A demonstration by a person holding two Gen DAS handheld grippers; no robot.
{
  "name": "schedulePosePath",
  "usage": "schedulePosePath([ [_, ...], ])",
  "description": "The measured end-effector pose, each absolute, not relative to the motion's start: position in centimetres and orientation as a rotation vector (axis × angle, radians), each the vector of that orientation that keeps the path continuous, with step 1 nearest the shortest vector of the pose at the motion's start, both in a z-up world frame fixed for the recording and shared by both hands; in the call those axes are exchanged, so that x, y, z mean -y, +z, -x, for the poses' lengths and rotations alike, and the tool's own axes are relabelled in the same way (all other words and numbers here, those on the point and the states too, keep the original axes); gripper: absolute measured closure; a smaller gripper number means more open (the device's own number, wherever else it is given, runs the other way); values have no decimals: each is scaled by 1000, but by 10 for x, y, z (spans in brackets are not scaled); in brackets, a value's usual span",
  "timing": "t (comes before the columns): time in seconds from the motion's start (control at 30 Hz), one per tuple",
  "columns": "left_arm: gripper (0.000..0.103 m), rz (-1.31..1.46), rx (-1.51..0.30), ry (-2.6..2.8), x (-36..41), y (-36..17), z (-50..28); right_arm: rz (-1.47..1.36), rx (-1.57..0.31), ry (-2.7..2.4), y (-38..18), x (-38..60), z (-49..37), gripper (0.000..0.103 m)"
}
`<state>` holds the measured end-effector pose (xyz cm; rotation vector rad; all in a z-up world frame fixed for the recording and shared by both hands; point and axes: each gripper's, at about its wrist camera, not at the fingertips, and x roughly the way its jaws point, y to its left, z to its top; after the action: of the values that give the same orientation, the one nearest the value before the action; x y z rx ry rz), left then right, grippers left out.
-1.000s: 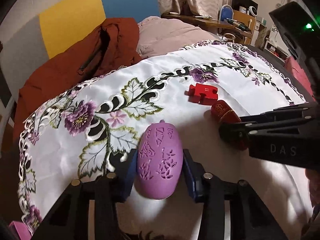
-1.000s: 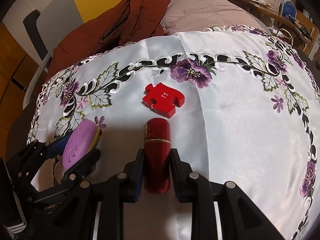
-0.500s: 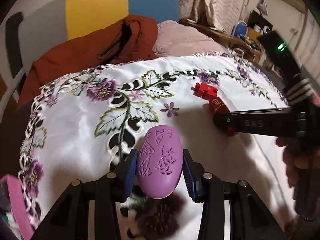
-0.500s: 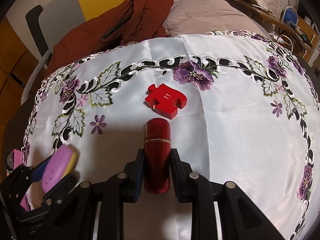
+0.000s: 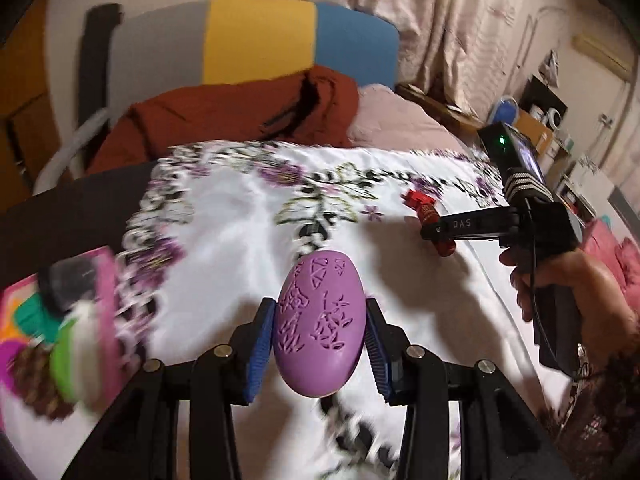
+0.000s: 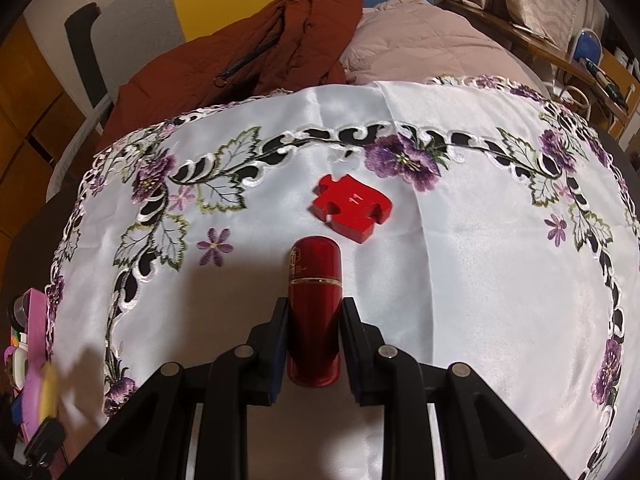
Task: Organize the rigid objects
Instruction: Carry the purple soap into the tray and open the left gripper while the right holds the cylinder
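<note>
In the left wrist view, our left hand-held gripper point(image 5: 318, 350) is clamped on the purple oval case point(image 5: 319, 326), blue pads pressing both long sides, case clear of the white embroidered cloth point(image 5: 224, 248). At the lower left edge sits a pink tray point(image 5: 105, 300) with blurred bits inside: something green, something dark. We read that as the drop target. To do this step well: keep the grip square, carry the case high enough to clear the tray wall, lower it into a free spot, release only once it rests. Frame is smeared, so we can't tell which slot is free. Far right, a hand point(image 5: 560, 280) holds the right hand-held gripper point(image 5: 438, 232) low over the cloth on a red tube point(image 5: 434, 220), with a red puzzle piece point(image 5: 416, 199) just beyond it.

In the right wrist view, the right hand-held gripper point(image 6: 313, 344) is closed on the red tube point(image 6: 315, 308), cap end pointing away from us. The red puzzle piece point(image 6: 352, 207) lies flat on the cloth point(image 6: 480, 260) just beyond the cap, apart from it. Nothing else between them. The pink tray point(image 6: 35, 320) shows at the left edge, the left tool a blur below it. Watch-outs: both tools heading for the same tray would crowd each other, so we'd go one at a time. Behind the worktop, a rust jacket point(image 6: 256, 56) and pink quilt point(image 6: 420, 40), out of the way.
</note>
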<state>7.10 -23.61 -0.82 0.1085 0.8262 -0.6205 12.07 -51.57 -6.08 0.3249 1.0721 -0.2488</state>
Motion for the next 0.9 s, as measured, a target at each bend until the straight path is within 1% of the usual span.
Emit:
schedulePosePath([
  [0.23, 59, -38, -813, -512, 168, -4, -46, -302, -1046, -224, -53, 504, -118, 79],
  [0.43, 59, -28, -784, -409, 112, -3, -28, -293, -984, -169, -36, 484, -112, 79],
  [0.6, 59, 12, -811, -324, 69, -13, -24, -268, -959, -109, -27, 457, -107, 79],
  [0.73, 60, 36, -830, -287, 50, -21, -22, -248, -946, -72, -24, 439, -101, 79],
  [0.8, 68, 23, -820, -268, 43, -23, -20, -246, -941, -64, -24, 433, -99, 79],
  [0.9, 68, 9, -811, -242, 34, -25, -20, -252, -946, -56, -26, 429, -97, 79],
])
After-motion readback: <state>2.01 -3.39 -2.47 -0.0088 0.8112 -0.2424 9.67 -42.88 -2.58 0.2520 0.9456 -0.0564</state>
